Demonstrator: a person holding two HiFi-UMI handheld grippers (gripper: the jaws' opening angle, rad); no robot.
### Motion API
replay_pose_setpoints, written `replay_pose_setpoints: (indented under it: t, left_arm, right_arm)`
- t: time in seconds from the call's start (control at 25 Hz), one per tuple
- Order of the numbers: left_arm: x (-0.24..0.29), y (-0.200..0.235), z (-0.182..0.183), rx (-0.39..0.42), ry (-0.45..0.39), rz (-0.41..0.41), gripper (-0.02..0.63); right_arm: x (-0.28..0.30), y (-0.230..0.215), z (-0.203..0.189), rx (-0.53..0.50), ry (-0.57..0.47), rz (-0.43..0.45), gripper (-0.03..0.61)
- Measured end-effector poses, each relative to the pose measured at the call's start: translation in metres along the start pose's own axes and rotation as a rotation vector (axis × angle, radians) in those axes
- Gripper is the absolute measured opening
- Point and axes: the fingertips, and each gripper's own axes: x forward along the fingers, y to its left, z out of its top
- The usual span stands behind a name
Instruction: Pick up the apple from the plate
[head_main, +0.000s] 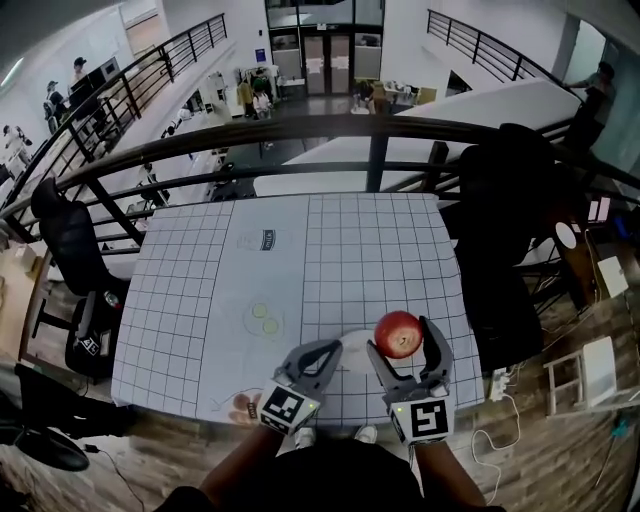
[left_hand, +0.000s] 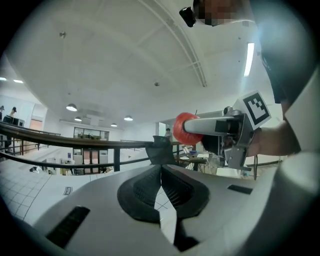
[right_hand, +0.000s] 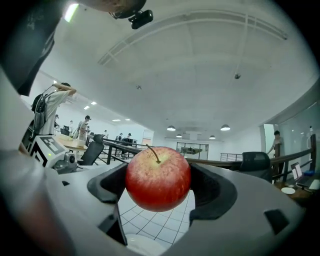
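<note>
The red apple (head_main: 399, 333) is clamped between the jaws of my right gripper (head_main: 402, 340), lifted off the table with its stem up. In the right gripper view the apple (right_hand: 158, 177) fills the gap between the two jaws. The white plate (head_main: 352, 354) lies below and just left of it, near the table's front edge; its rim (right_hand: 144, 247) shows under the apple. My left gripper (head_main: 320, 356) hangs left of the plate, shut and holding nothing. The left gripper view shows the apple (left_hand: 185, 129) in the other gripper to the right.
The table (head_main: 300, 240) wears a white cloth with a black grid and faint printed circles (head_main: 265, 318). A dark railing (head_main: 370, 135) runs behind its far edge. Black chairs stand at the left (head_main: 70, 240) and right (head_main: 510, 200).
</note>
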Motion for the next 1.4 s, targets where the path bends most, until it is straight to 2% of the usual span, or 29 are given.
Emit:
replay_pose_setpoints:
  t: [0.16,0.44,0.88,1.04,1.4]
  left_arm:
    - [0.001,-0.002,0.009,0.021,-0.023,0.0,0.023]
    - [-0.001,-0.008,0.014,0.0,-0.036,0.004,0.023]
    - [-0.006,-0.008,0.019,-0.019,-0.048,0.038,0.023]
    - [-0.007,-0.011,0.019,-0.021,-0.044,0.031,0.023]
    - [-0.01,-0.016,0.023,-0.023,-0.054,0.017,0.023]
  right_arm:
    - [0.001,0.002,0.017,0.018,-0.064,-0.014,0.407]
    - [-0.01,0.004,0.008,-0.019,-0.02,-0.009,0.407]
    - [-0.022,-0.001,0.007,-0.039,-0.055,-0.052,0.407]
    - [-0.022,-0.002,0.014,0.001,-0.085,-0.078,0.407]
    - [-0.026,-0.001,0.005,-0.047,-0.056,-0.058,0.407]
